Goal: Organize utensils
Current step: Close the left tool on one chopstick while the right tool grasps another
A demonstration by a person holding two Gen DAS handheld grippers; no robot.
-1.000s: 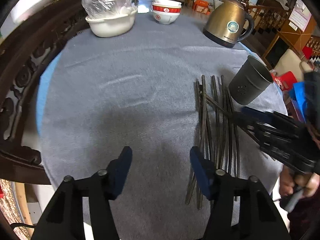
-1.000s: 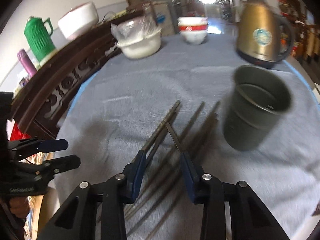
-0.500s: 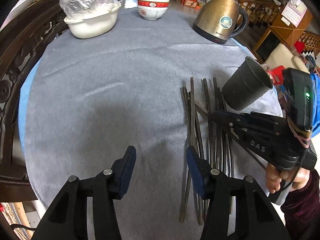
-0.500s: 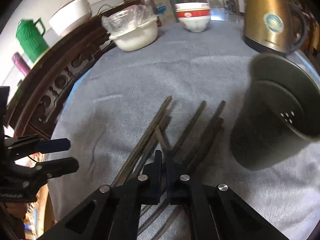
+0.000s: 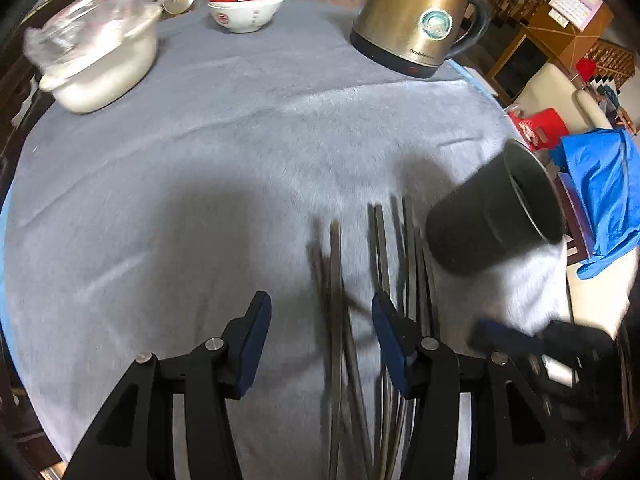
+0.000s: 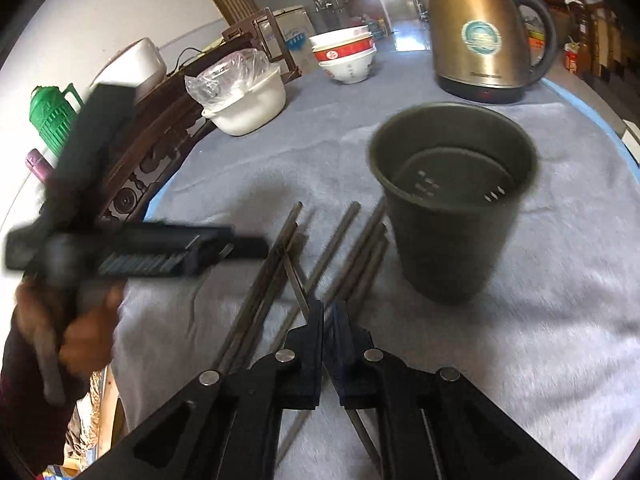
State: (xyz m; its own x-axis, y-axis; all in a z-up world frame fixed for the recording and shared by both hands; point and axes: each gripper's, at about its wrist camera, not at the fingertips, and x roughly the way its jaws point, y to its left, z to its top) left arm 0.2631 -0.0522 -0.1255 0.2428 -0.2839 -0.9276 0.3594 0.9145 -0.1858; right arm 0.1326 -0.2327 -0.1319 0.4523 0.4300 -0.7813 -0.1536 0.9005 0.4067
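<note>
your right gripper (image 6: pixel 328 312) is clamped on one chopstick (image 6: pixel 294 284); cup (image 6: pixel 452 200) at 1 o'clock. your left gripper (image 5: pixel 320 340) gapes over the chopsticks (image 5: pixel 336 280), gripping nothing.

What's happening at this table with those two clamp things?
A person holds a claw tool in each hand, tidying dark chopsticks that lie loose on a grey cloth. The right claw has pinched shut on one chopstick from the pile. The left claw hangs open over the chopsticks, gripping nothing. The dark holder cup stands upright beside them, with no chopsticks in it yet. A kettle and bowls sit farther back.
</note>
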